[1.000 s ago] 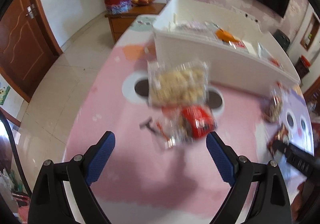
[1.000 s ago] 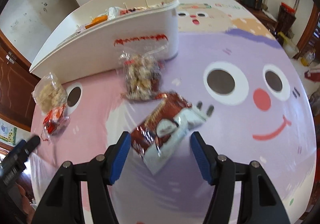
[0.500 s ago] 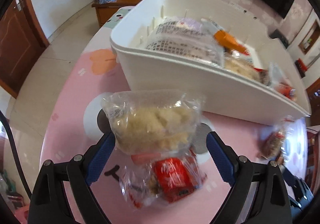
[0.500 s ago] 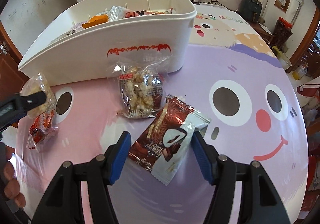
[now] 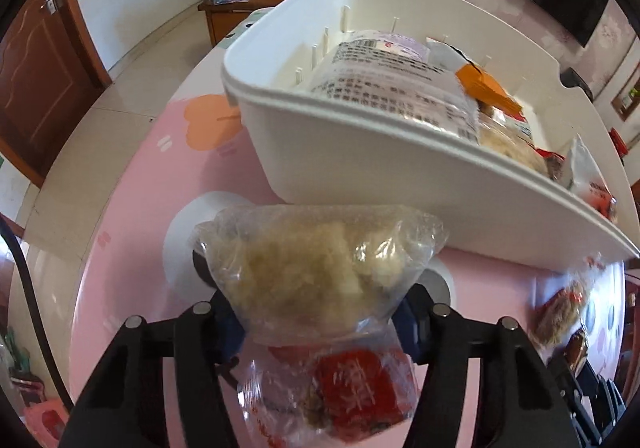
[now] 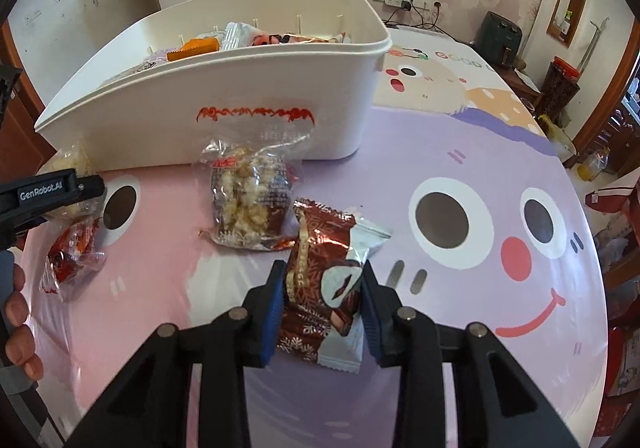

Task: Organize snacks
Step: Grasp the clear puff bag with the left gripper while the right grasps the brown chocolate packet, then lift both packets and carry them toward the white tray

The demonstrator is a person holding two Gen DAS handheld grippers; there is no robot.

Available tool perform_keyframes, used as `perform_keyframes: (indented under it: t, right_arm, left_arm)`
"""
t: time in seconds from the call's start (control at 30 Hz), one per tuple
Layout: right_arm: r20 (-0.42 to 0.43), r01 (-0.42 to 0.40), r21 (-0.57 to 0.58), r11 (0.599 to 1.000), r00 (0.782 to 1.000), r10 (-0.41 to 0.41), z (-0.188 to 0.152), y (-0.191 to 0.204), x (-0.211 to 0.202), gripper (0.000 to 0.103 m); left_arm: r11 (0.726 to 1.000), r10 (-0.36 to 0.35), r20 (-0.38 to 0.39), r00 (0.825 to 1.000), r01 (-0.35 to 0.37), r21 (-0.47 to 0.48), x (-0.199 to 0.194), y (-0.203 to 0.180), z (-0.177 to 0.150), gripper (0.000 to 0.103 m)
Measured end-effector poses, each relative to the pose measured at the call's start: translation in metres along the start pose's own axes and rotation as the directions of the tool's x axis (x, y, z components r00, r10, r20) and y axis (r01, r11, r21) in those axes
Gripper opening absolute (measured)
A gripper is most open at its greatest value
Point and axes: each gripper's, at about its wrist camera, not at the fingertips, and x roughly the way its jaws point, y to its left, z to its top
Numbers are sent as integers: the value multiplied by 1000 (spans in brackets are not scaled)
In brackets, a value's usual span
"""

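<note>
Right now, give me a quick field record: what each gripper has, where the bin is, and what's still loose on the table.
left gripper: shut on the clear bag of pale puffed snack, near the bin's front wall
right gripper: shut on the dark red and white wrapper, low over the table
white bin: on the cartoon tablecloth, already holding several packets
loose on table: clear popcorn-like bag in front of the bin; red candy bag beneath the left gripper
lifted clear of table: cannot tell for either
</note>
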Motion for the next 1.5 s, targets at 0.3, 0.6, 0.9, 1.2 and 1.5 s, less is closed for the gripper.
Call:
perform_keyframes:
  t: [0.3, 0.6, 0.9, 1.2, 1.5]
  right_arm:
    - [-33, -80, 55, 995, 996, 82, -20, -21, -17, 33]
    - [22, -148, 55, 987, 989, 147, -31, -22, -55, 33]
    - [118, -203, -9, 979, 972, 203, -18, -7, -105, 33]
    - [258, -231, -77, 970, 935, 244, 39, -1, -157, 33]
    - [328, -231, -121, 966, 909, 258, 128, 3, -184, 34]
  left_arm:
    - [998, -10, 99, 995, 4, 59, -54, -4, -38, 57]
    - [988, -99, 84, 991, 88, 127, -100, -7, -93, 57]
    - [974, -157, 125, 980, 132, 186, -147, -22, -96, 57]
    - [955, -195, 238, 952, 129, 266, -201, -40, -43, 58]
    - [954, -213, 269, 939, 140, 266, -223, -51, 48, 58]
